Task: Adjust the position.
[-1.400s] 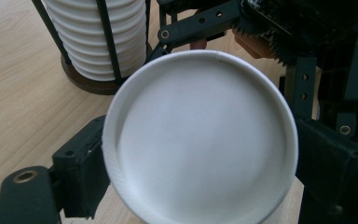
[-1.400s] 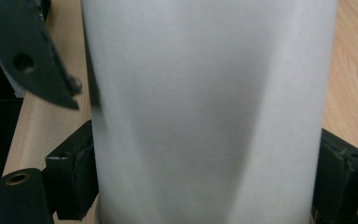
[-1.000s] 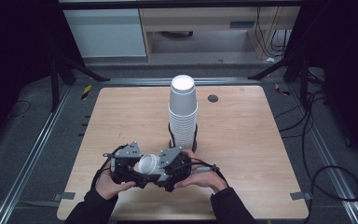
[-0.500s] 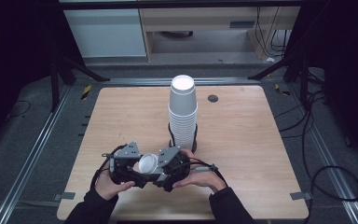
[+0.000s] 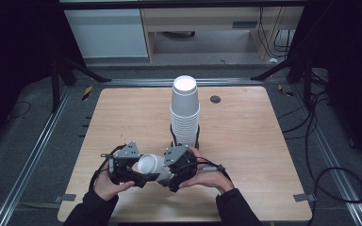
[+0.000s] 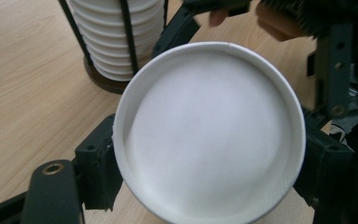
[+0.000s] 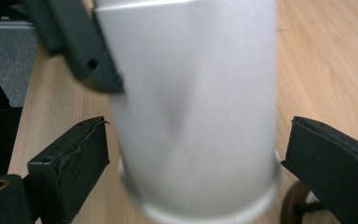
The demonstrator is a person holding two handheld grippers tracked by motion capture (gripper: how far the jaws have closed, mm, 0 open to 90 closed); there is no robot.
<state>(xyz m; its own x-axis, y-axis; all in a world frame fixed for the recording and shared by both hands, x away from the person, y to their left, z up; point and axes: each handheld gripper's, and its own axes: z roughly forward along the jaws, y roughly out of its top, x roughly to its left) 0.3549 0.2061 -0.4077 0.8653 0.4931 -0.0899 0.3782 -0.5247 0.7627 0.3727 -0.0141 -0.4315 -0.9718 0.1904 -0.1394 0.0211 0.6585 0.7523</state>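
Your two tools meet near the front edge of the tabletop (image 5: 245,136), with a single white paper cup (image 5: 152,165) lying on its side between them. The left tool (image 5: 131,168) has its jaws pressed on the cup's bottom end after just closing in on it; the left tool's view shows that flat round bottom (image 6: 209,135) face on, jaws hugging both sides. The right tool's view shows instead the cup's side wall (image 7: 196,107), blurred, with the right tool (image 5: 172,172) standing narrow about the rim end; small gaps show between pads and cup, so it is not gripping.

Just beyond your hands stands the tall stack of cups (image 5: 185,113) in its black wire holder, close behind the right tool. Bare wood lies open to the left, right and far side, with a small dark disc (image 5: 215,99) near the far edge.
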